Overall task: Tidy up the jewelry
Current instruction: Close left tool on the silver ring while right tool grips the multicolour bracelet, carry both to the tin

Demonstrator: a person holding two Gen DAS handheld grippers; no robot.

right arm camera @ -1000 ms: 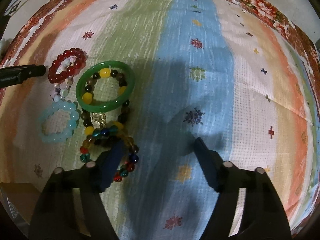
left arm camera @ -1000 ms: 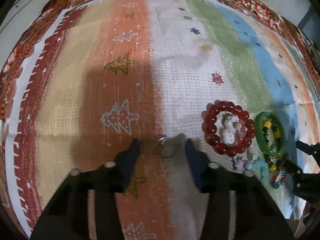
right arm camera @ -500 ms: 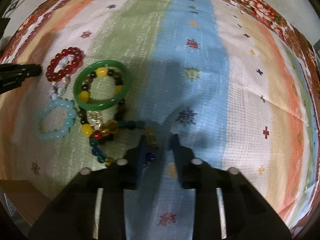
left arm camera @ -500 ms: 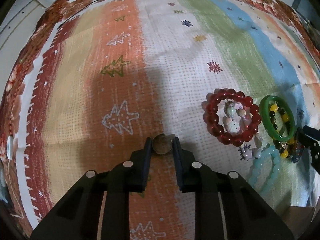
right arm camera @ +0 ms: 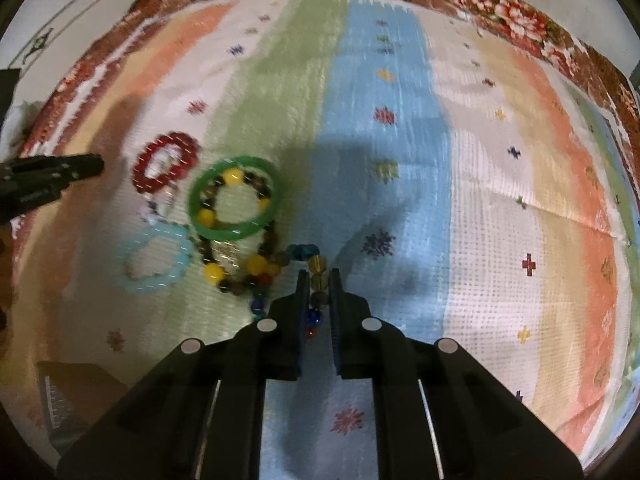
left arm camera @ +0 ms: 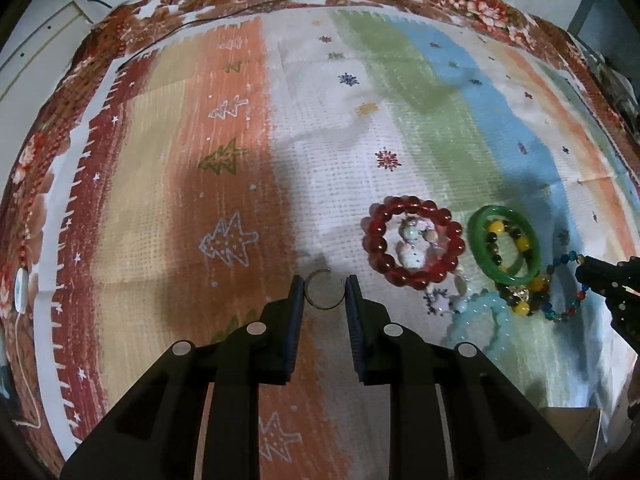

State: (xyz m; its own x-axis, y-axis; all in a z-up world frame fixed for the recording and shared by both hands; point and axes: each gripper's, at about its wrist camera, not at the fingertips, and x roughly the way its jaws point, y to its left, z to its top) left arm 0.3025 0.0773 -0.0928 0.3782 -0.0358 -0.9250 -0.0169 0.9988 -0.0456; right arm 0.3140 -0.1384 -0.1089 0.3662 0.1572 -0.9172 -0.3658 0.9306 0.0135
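The left gripper (left arm camera: 324, 291) is clasping a thin metal ring (left arm camera: 323, 293); the right gripper (right arm camera: 319, 283) is pinching a multicoloured glass-bead bracelet (right arm camera: 316, 276), seemingly tangled beside the green jade bangle (right arm camera: 234, 198) on the striped desk cloth (right arm camera: 400, 140)

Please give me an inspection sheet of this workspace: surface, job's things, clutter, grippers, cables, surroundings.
Surface: striped cloth with tree and snowflake prints, over a floral cloth.
Job's things: ring; red bracelet around pale beads; green bangle on a dark-and-yellow bead bracelet; aqua bracelet; multicolour bracelet.
Clutter: brown box at the table edge.
Grippers: left gripper shut on ring; right gripper shut on multicolour bracelet.
Cables: thin dark cable on the far floral edge.
Surroundings: pale floor; white object at left edge.
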